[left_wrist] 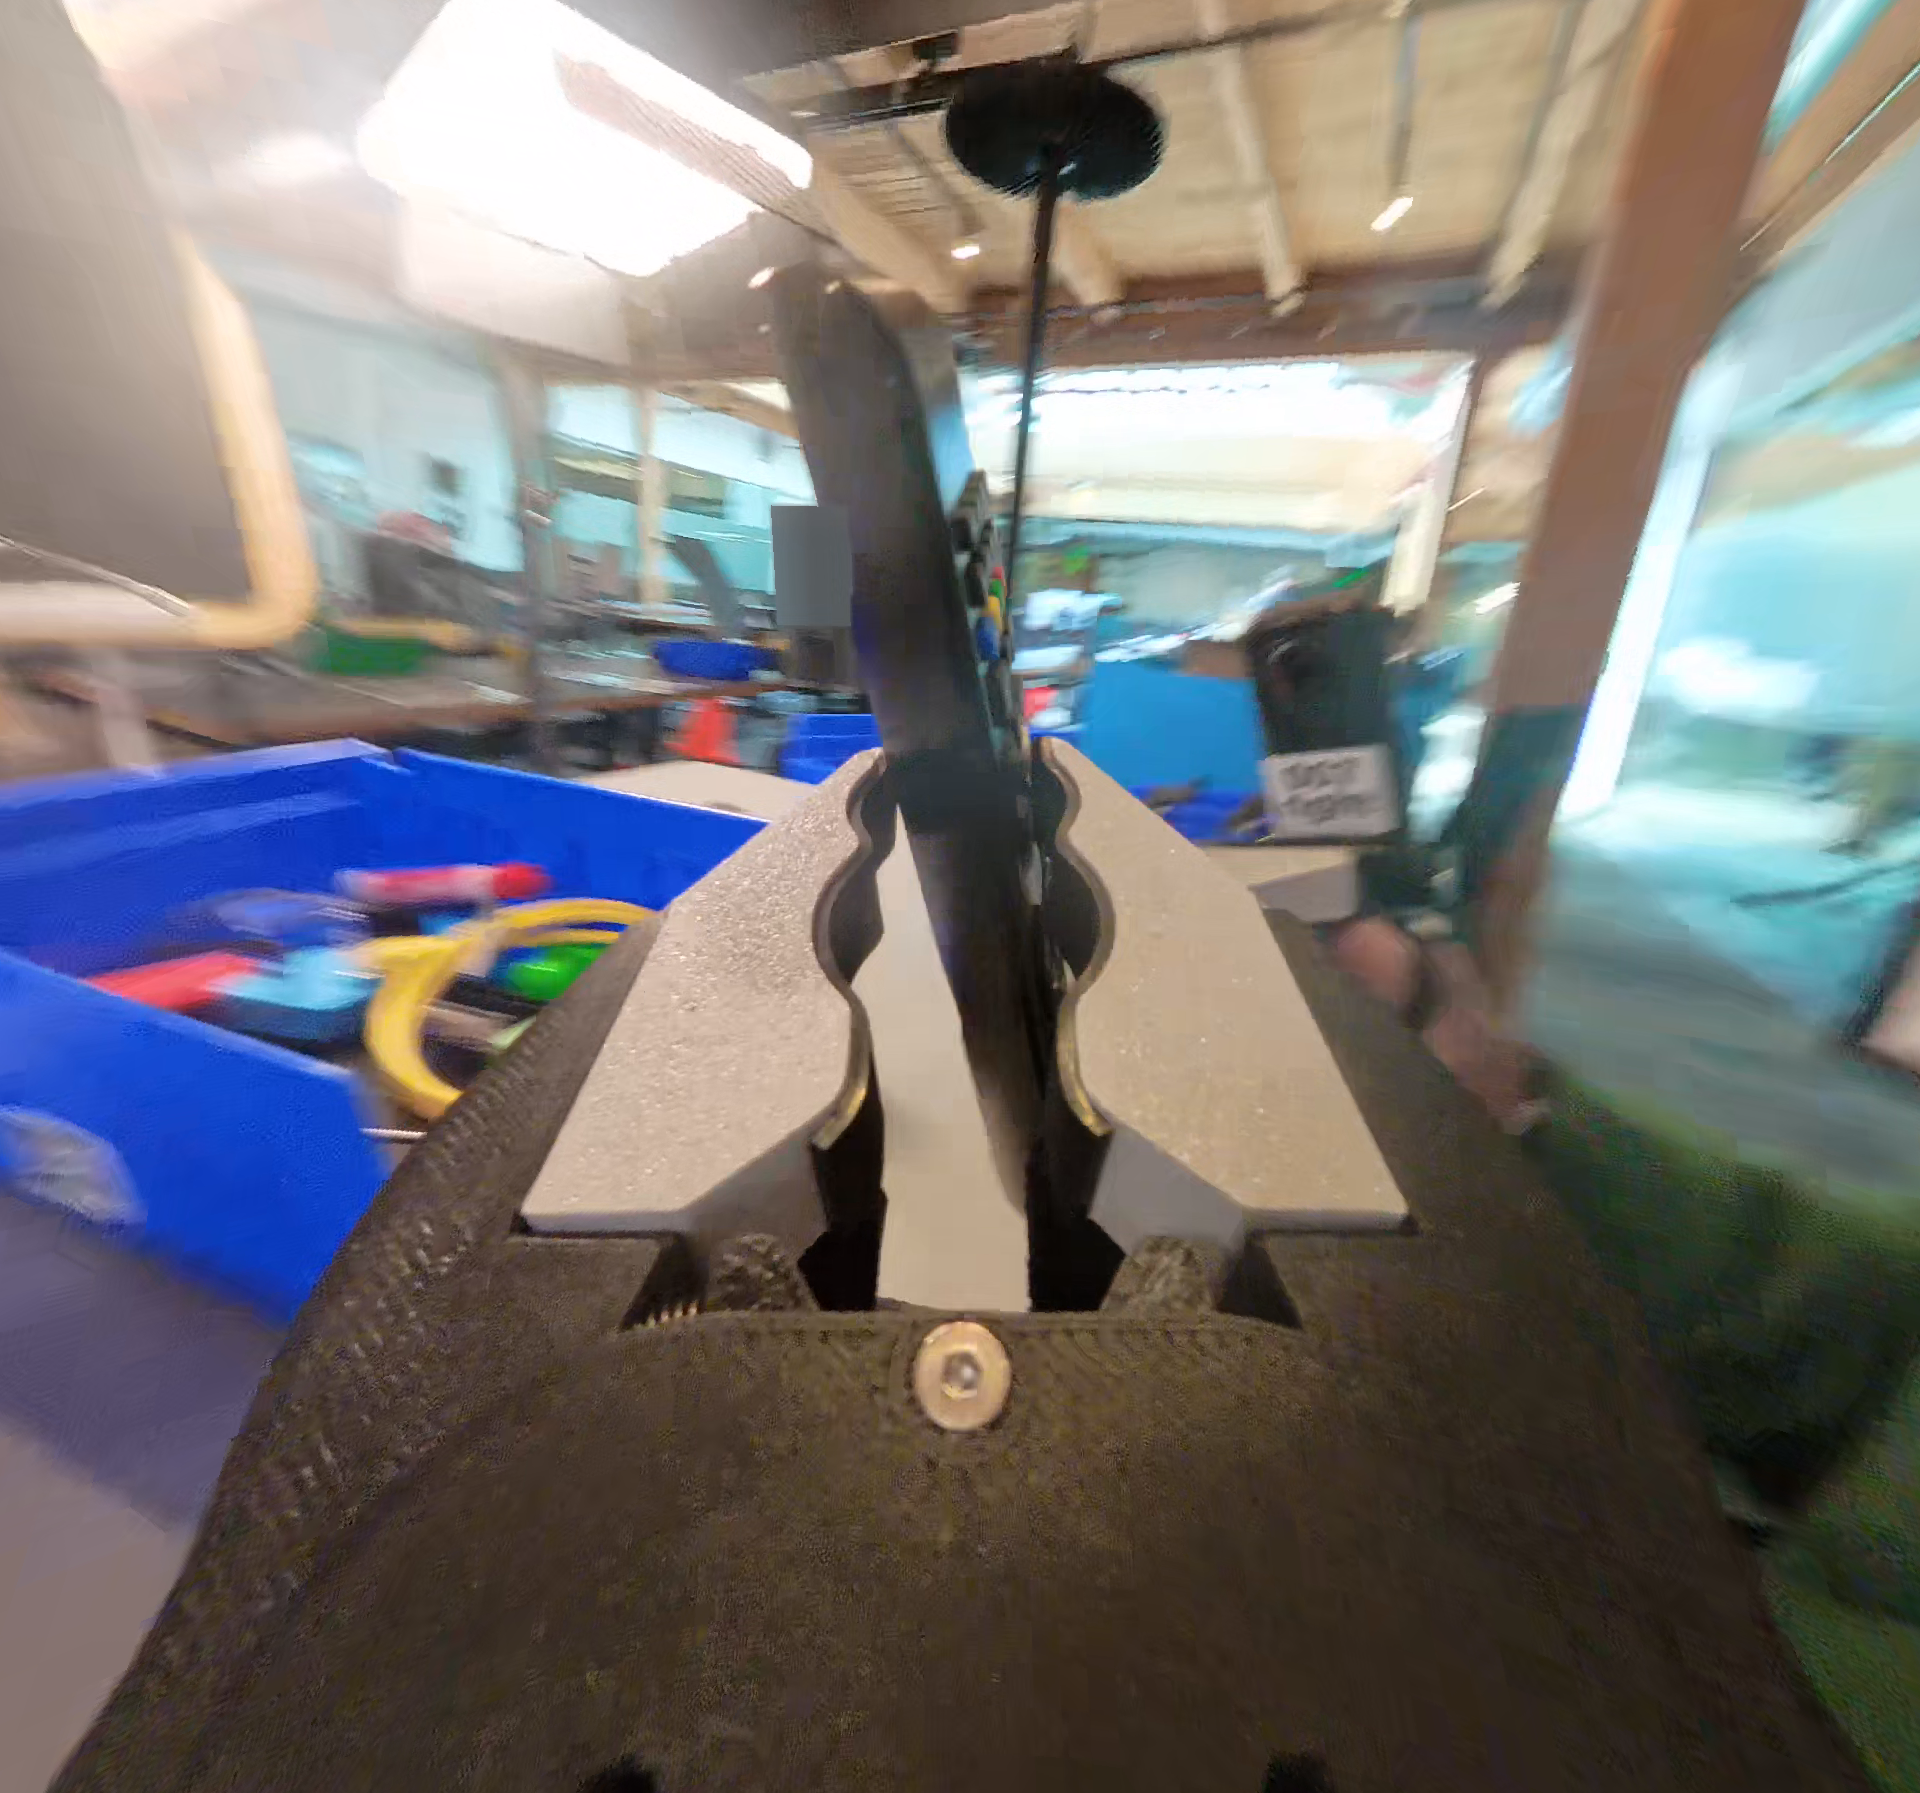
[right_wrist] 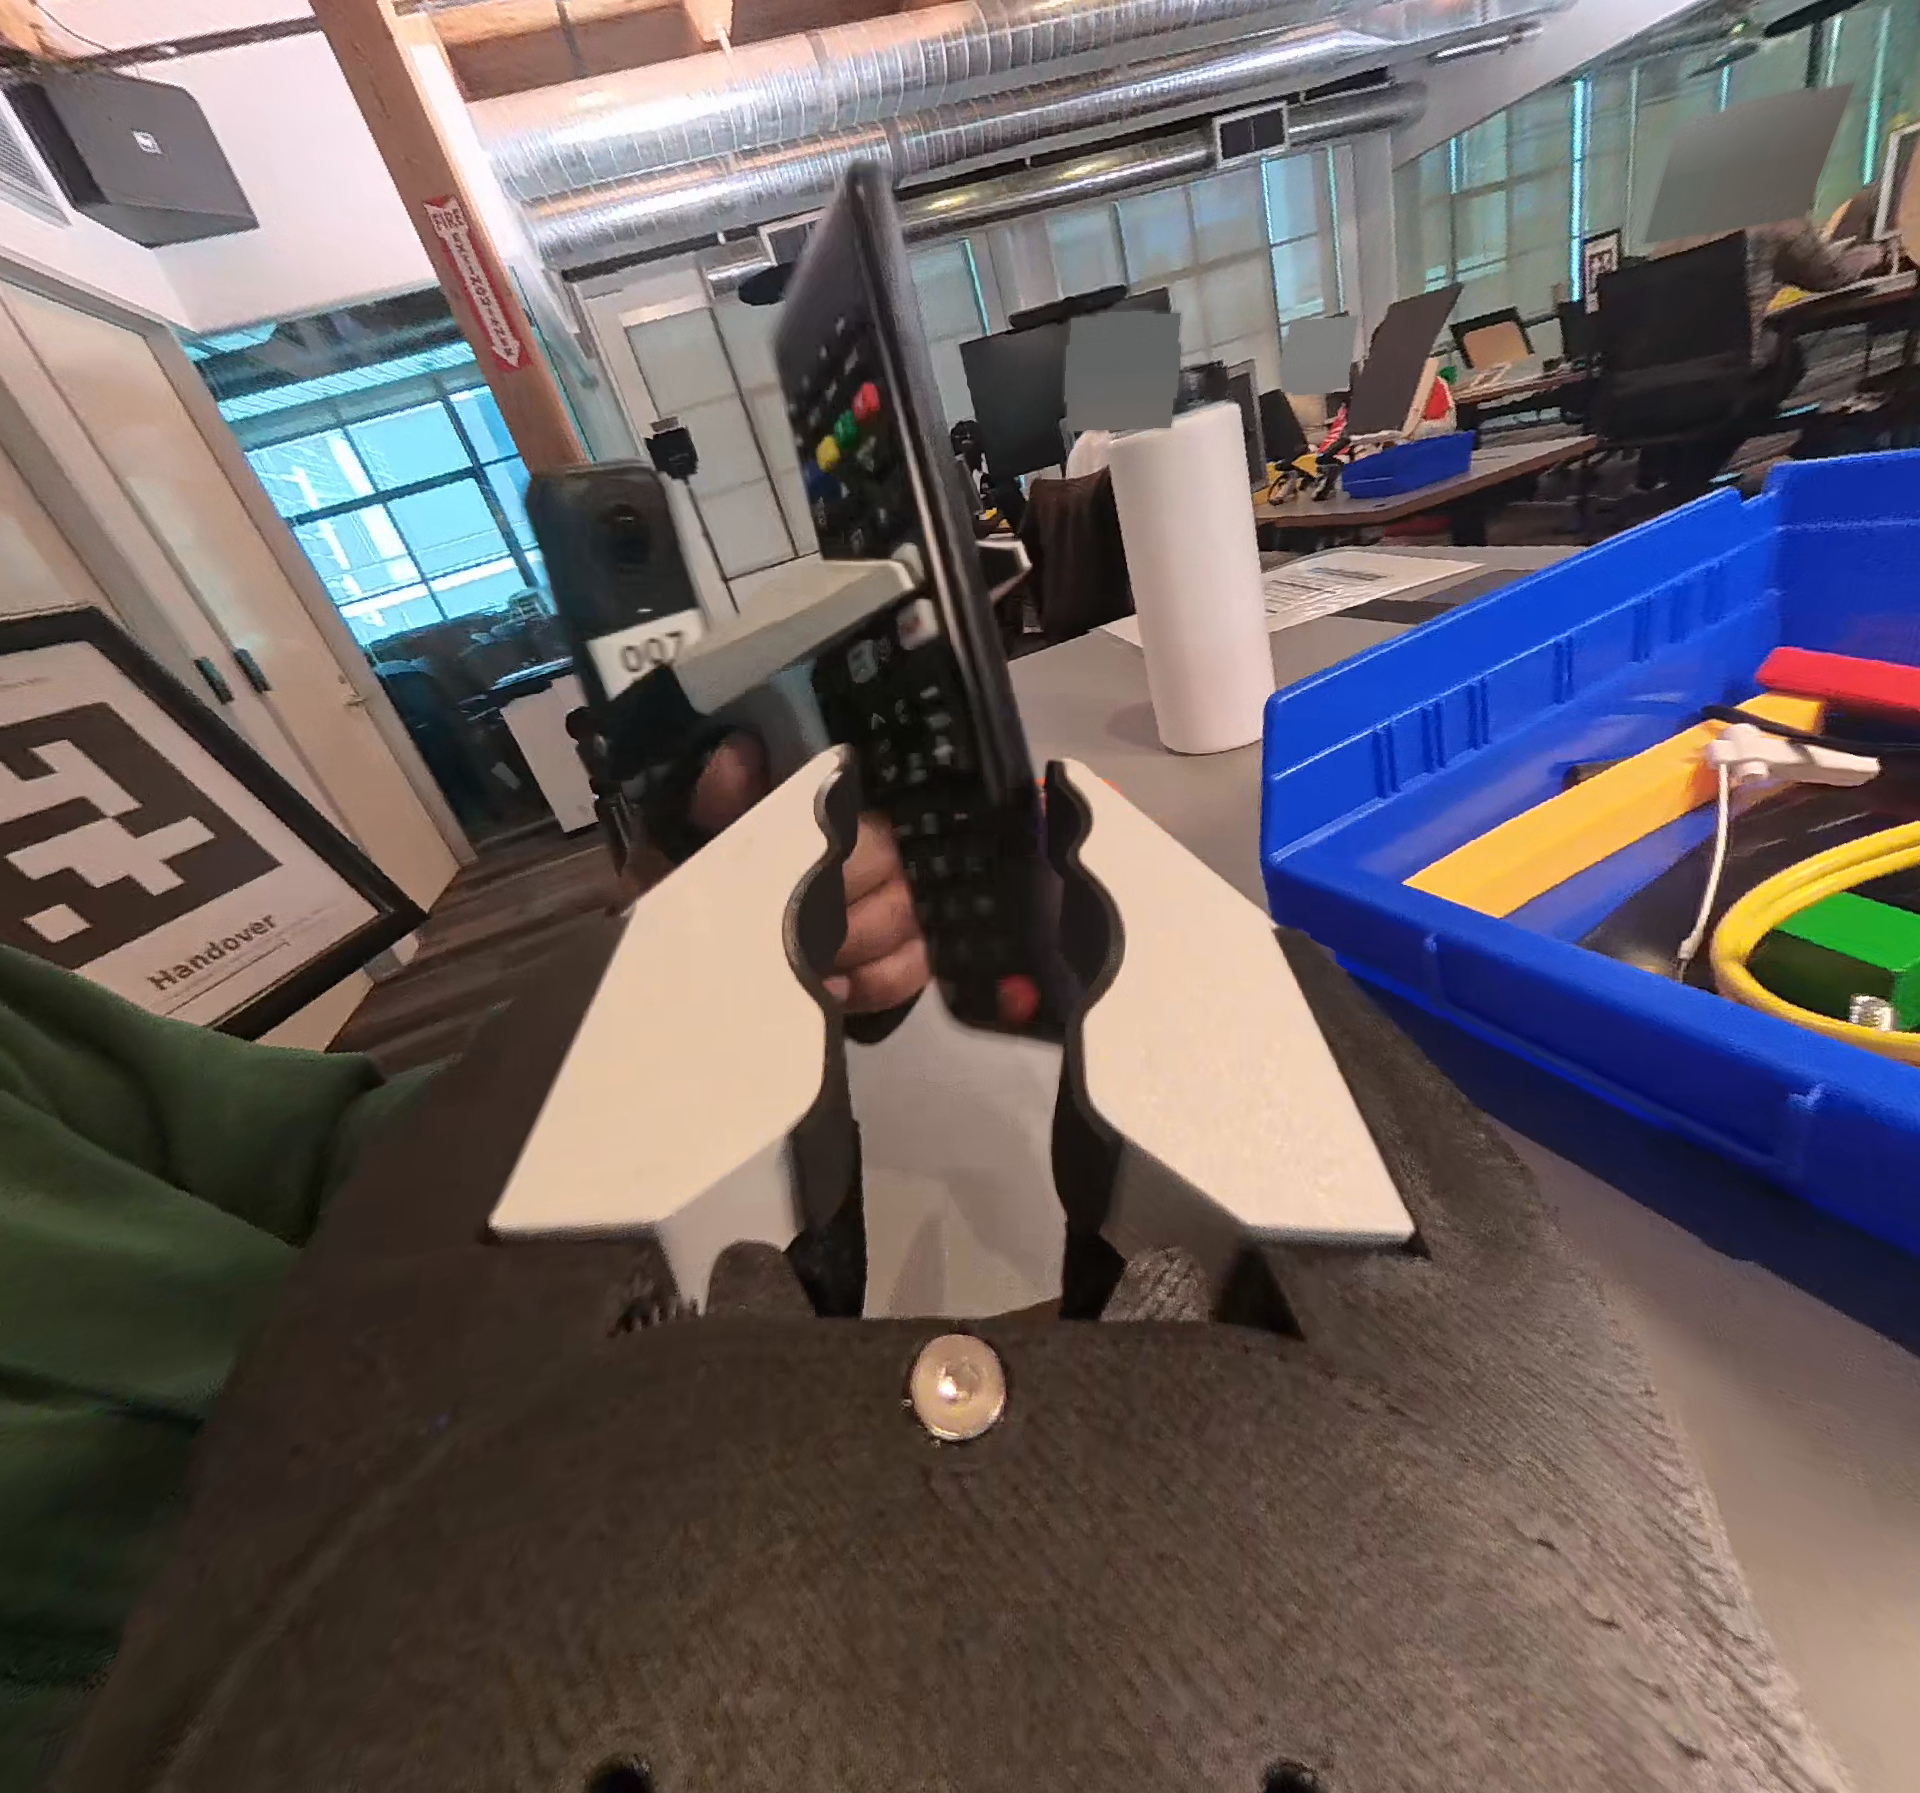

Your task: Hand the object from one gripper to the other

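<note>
Standing nearly upright in the air, black remote control (right_wrist: pixel 914 621), coloured buttons on its face. Left hand-held gripper (left_wrist: pixel 961 829): fingers pinching the remote at mid-length, seen edge-on in the left wrist view. Right hand-held gripper (right_wrist: pixel 940 870): fingers spread around the remote's lower end, gaps visible on both sides. Blue bin (right_wrist: pixel 1558 704) of mixed items sits on the grey counter (right_wrist: pixel 1091 694), toward its right edge.
</note>
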